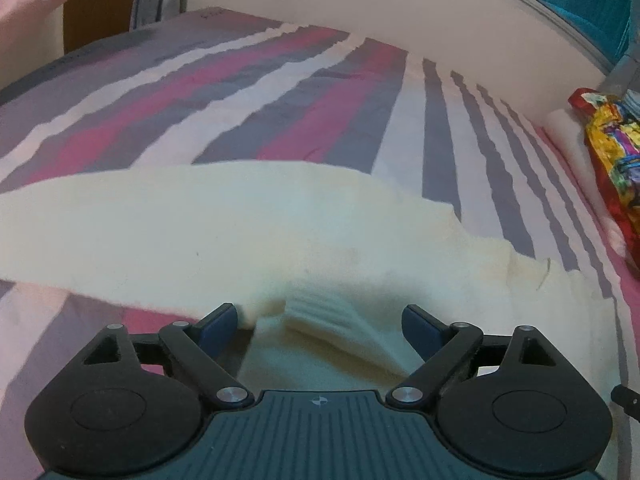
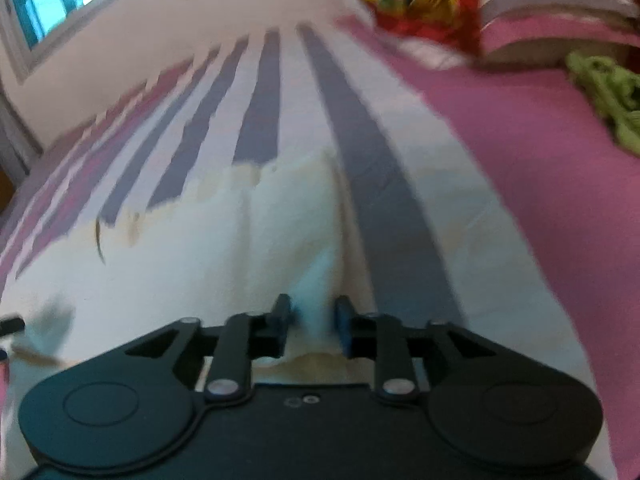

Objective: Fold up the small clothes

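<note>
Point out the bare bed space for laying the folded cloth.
Free: the striped sheet beyond the cream cloth, up to the wall. Also the pink band between the cloth and the green item. Crowded: the far corner by the colourful bag and pillow.

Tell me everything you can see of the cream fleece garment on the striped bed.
The cream fleece garment looks soft and fuzzy, with a ribbed band and a frayed far edge. It lies partly folded across the striped bedsheet. The right gripper pinches a raised fold; the left gripper stands open astride the band.
</note>
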Action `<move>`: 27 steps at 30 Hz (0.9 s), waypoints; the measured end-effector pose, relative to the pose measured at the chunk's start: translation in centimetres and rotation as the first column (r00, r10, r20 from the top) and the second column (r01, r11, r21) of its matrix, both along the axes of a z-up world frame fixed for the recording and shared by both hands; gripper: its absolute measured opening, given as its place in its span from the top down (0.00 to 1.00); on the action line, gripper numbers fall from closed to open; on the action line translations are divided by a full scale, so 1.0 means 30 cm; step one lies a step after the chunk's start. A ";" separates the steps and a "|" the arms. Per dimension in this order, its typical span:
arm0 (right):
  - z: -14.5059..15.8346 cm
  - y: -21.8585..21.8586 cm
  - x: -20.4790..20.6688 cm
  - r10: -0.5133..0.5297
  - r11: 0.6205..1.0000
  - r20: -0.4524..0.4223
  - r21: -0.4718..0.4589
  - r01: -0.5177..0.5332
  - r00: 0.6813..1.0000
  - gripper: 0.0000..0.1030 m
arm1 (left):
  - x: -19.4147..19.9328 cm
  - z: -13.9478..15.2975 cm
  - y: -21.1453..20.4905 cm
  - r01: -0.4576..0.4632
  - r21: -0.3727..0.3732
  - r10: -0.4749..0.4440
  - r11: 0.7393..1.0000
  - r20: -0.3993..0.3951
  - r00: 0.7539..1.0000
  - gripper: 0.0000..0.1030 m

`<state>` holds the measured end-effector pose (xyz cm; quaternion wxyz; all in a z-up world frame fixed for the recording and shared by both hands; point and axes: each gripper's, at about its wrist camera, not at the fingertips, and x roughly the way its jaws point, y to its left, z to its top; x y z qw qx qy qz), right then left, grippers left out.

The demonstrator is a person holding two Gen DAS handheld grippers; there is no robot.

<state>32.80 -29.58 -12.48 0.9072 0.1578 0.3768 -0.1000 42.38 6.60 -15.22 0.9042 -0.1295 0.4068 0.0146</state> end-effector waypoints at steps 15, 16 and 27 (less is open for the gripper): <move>-0.042 0.041 -0.076 0.074 0.987 -0.023 -0.142 -0.076 0.997 0.80 | 0.001 -0.053 -0.051 -0.033 0.064 0.033 0.997 -0.006 0.999 0.47; -0.045 0.036 -0.061 0.062 0.988 -0.019 -0.137 -0.064 0.998 0.80 | 0.006 -0.057 -0.056 -0.033 0.077 0.033 0.997 -0.004 0.999 0.47; -0.043 -0.029 -0.118 -0.065 0.998 -0.021 -0.017 0.065 0.998 0.88 | -0.039 -0.008 -0.044 -0.047 0.086 0.047 0.995 0.001 0.999 0.47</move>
